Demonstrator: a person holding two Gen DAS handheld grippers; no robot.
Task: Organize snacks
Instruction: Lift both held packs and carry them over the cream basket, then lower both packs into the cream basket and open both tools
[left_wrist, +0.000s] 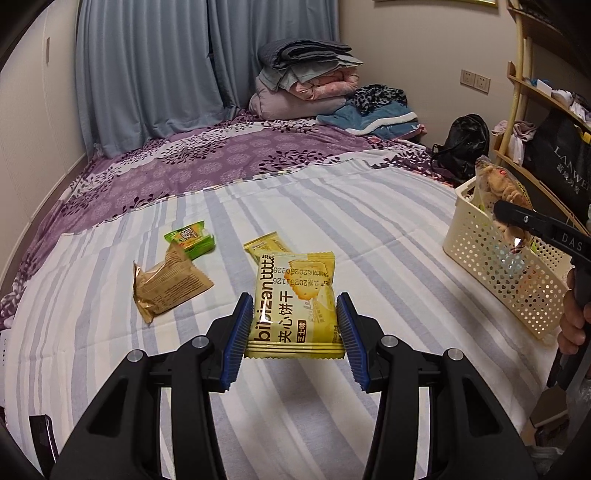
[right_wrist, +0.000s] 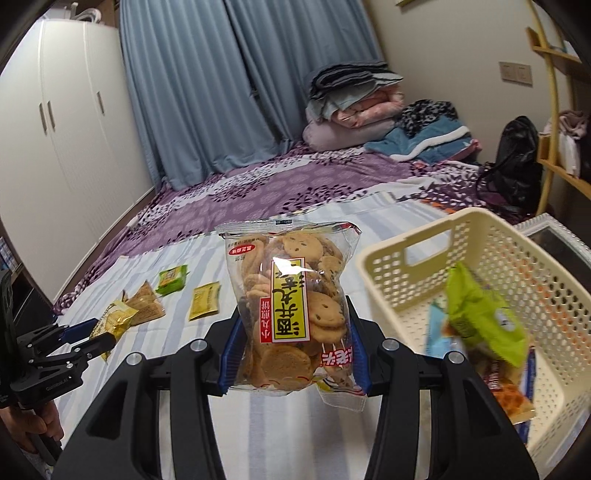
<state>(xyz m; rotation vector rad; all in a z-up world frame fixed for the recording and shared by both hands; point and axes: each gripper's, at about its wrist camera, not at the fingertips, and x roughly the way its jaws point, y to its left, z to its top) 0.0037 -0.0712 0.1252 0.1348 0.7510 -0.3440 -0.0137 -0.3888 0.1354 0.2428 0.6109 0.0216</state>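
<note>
Two tilted-down grippers, each gripping snacks.

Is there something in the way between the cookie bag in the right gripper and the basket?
Nothing visible blocks it. The cookie bag hangs in the right gripper just left of the basket, whose top is open. Snacks already lie inside, but space remains near its left wall.

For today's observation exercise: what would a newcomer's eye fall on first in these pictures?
Two raised packets: a clear bag of smiley biscuits clamped in the right claw beside the cream basket, and a yellow cracker packet in the left claw. Behind, loose snacks lie on the striped sheet.
</note>
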